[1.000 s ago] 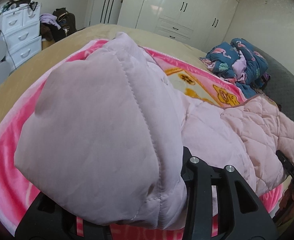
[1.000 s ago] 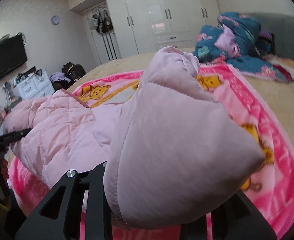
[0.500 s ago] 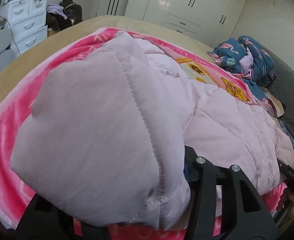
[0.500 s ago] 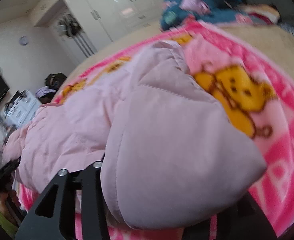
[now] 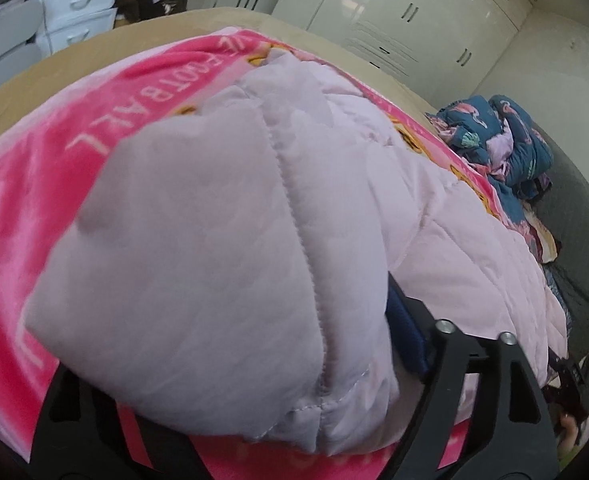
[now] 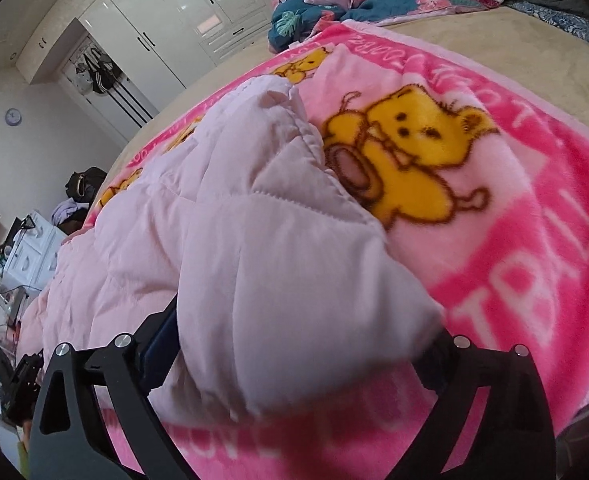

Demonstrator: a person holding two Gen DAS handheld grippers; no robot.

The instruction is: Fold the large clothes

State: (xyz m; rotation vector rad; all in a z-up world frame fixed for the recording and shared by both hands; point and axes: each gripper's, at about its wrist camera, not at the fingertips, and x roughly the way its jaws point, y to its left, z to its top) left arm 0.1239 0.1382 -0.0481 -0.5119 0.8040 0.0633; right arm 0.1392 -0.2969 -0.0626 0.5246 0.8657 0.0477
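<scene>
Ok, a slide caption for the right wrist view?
Right gripper, jaws just opened wide, releasing the pale pink quilted jacket onto the pink bear blanket.

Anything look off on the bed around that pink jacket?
Nothing damaged or spilled. The pink jacket lies bunched on the pink bear blanket, its folded ends puffed up, not flat. A crumpled blue floral quilt is heaped at the far side.
</scene>
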